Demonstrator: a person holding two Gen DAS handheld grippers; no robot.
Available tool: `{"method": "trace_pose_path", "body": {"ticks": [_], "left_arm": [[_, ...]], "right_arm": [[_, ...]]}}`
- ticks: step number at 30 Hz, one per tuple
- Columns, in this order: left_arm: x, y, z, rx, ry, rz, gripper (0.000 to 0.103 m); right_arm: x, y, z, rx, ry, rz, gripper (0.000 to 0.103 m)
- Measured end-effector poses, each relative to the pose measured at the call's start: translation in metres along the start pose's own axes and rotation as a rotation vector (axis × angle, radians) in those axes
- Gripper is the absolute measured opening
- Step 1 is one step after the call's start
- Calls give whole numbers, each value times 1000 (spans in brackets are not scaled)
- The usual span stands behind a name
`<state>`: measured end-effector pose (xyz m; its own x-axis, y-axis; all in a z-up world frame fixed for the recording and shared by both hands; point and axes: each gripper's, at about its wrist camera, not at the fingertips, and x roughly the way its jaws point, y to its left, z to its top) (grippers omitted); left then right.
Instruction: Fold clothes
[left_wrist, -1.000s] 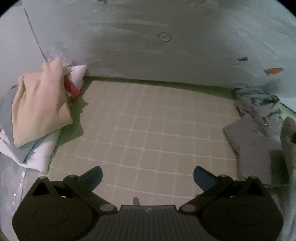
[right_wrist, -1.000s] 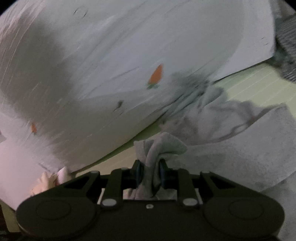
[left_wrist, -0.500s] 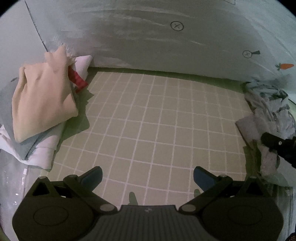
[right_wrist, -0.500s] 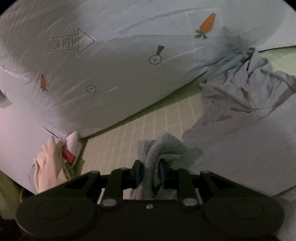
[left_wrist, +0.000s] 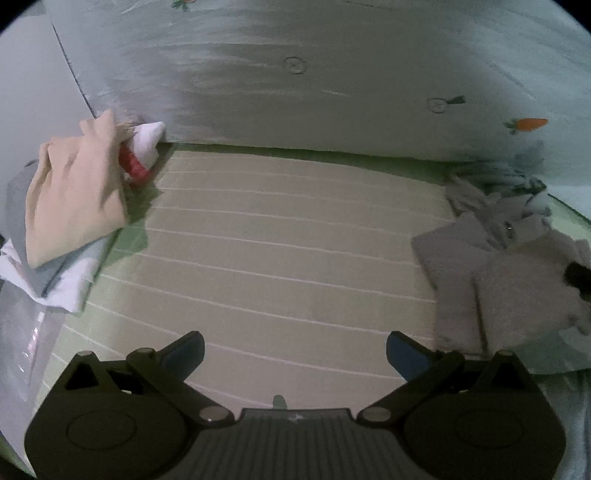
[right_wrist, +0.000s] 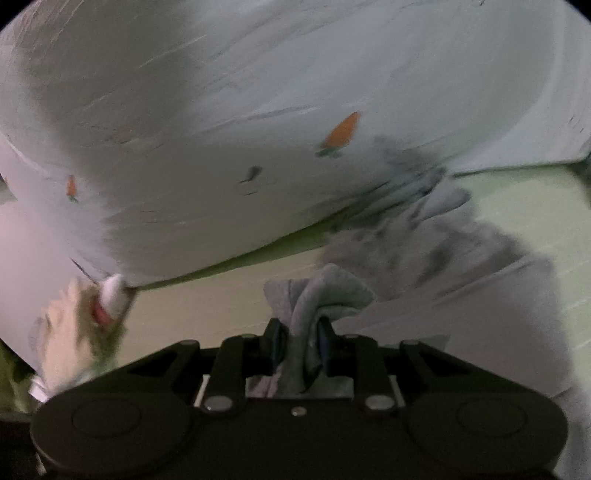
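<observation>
Your right gripper (right_wrist: 301, 341) is clamped on the grey garment (right_wrist: 443, 266) — drag it onto the bare grid mat (left_wrist: 288, 258); left gripper (left_wrist: 295, 350) gapes, empty.

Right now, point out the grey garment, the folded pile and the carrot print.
grey garment (right_wrist: 314, 295): right wrist view, bunched fold above the pads.
folded pile (left_wrist: 74, 192): left wrist view, peach top layer.
carrot print (left_wrist: 530, 123): left wrist view, orange body.
</observation>
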<state>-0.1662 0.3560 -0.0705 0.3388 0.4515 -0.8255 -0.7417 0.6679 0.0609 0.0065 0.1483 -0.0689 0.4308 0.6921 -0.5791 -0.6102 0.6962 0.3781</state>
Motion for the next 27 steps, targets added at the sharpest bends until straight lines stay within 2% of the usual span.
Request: {"method": "trace_pose_path", "body": {"ticks": [7, 10, 11, 12, 14, 17, 20, 23, 25, 27], "left_arm": [[-2, -60, -9, -37, 7, 8, 103], [-2, -80, -10, -28, 6, 16, 103], [-2, -84, -9, -29, 2, 17, 103], [-1, -88, -9, -30, -2, 18, 103], [0, -94, -7, -34, -8, 15, 103], [8, -105, 1, -27, -13, 10, 103], [18, -116, 11, -13, 9, 9, 103], [18, -123, 16, -13, -14, -12, 103], [19, -127, 20, -10, -24, -19, 103], [24, -133, 26, 8, -20, -31, 103]], "right_arm": [[-13, -61, 15, -164, 29, -125, 24], [-6, -80, 13, -256, 84, -230, 33], [-5, -86, 11, -272, 98, -259, 42], [-5, -92, 9, -276, 97, -284, 49], [-7, -105, 5, -266, 103, -311, 52], [-2, -120, 0, -247, 127, -340, 64], [10, -134, -5, -232, 164, -363, 65], [17, -146, -2, -171, 188, -368, 68], [18, -150, 4, -148, 163, -365, 78], [19, -152, 12, -142, 129, -368, 94]]}}
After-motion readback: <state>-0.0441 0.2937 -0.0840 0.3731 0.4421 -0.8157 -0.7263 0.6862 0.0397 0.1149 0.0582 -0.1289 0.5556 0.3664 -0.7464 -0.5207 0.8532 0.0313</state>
